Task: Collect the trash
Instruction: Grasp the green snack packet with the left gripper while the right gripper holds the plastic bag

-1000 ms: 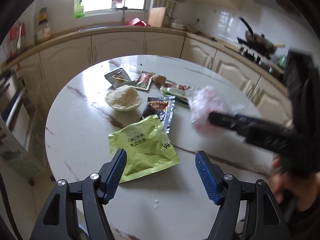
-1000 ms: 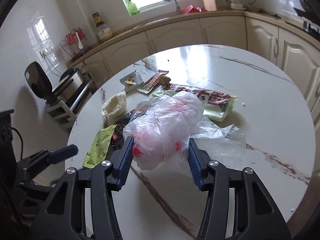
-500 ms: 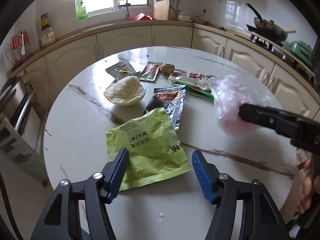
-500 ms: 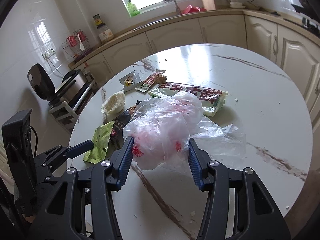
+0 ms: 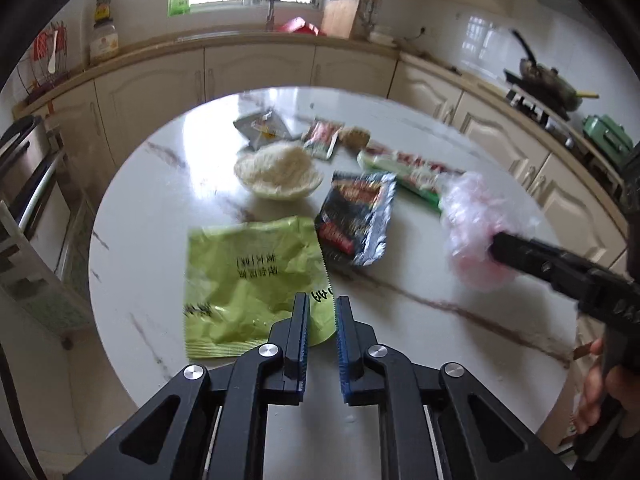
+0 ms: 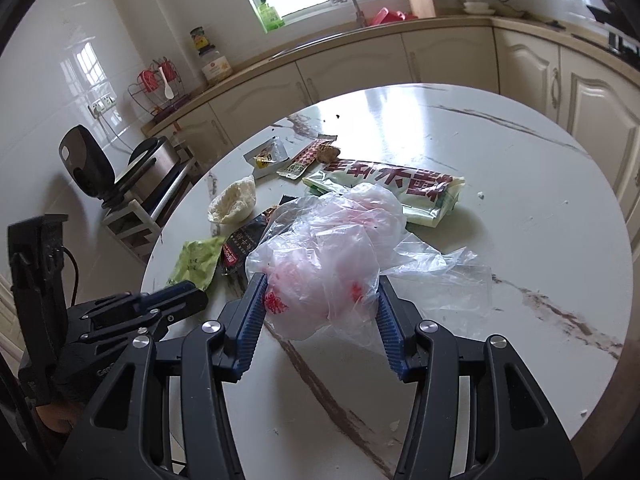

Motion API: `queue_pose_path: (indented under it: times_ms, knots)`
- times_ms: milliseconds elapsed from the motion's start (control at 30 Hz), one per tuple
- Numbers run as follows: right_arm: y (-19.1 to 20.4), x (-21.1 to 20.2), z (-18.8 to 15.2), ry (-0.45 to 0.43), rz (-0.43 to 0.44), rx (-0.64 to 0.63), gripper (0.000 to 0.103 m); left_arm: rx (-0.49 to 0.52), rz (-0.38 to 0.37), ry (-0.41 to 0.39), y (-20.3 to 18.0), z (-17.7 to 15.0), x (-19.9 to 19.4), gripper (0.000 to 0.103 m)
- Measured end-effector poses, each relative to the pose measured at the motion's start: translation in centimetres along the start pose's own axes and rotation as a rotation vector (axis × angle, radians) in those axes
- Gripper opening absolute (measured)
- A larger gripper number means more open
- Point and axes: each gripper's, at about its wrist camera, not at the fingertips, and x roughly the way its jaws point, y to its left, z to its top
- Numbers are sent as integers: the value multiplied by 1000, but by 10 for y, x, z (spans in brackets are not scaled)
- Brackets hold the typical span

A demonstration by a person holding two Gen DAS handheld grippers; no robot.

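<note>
My left gripper is shut on the near right corner of a green snack packet lying on the round marble table. My right gripper is shut on a crumpled clear plastic bag with red print, held just above the table. The bag also shows in the left wrist view, at the right. The green packet shows in the right wrist view, with my left gripper at its near edge.
More trash lies beyond: a black and red wrapper, a white crumpled paper bowl, a long white and green packet, a small red sachet, a silver sachet. Cabinets and counter ring the table.
My left gripper moved forward and closed its fingers on the green packet's corner. My right gripper kept its hold on the plastic bag and barely moved.
</note>
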Motion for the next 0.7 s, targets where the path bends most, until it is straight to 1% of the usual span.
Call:
queue_pose_path:
  times_ms: [100, 133, 167, 200, 233, 267, 300, 333, 367, 433, 533, 567, 633, 700]
  knots:
    - [1, 0, -1, 2, -1, -4, 50, -12, -8, -5, 1, 0, -4, 8]
    - [2, 0, -1, 3, -1, -4, 50, 0, -18, -25, 1, 1, -12, 12]
    - [2, 0, -1, 3, -1, -5, 50, 10, -24, -45, 0, 1, -19, 22]
    - [2, 0, -1, 4, 0, -7, 50, 20, -11, -66, 1, 2, -27, 31]
    - [3, 0, 0, 6, 2, -8, 50, 27, 23, -91, 4, 2, -34, 59]
    - [3, -1, 0, 4, 3, -9, 50, 28, 65, -125, 9, 2, -42, 82]
    - [4, -2, 0, 2, 4, -12, 50, 24, 87, -165, 16, 1, -49, 86]
    - [4, -2, 1, 0, 8, -12, 50, 13, 103, -195, 25, 2, -53, 87]
    - [5, -3, 1, -3, 11, -12, 50, -1, 106, -182, 30, 3, -52, 87]
    - [8, -2, 3, -5, 15, -20, 50, -11, 94, -132, 39, 7, -41, 87]
    - [11, -2, 3, -5, 19, -27, 50, -8, 109, -65, 41, 12, -21, 87]
    - [11, -2, 3, -4, 18, -29, 50, 0, 96, -39, 40, 15, -13, 87]
    - [12, -1, 3, -1, 14, -32, 50, 38, 70, -17, 31, 20, -5, 87]
    - [12, -1, 3, 0, 9, -32, 50, 75, 88, 5, 24, 24, 4, 87]
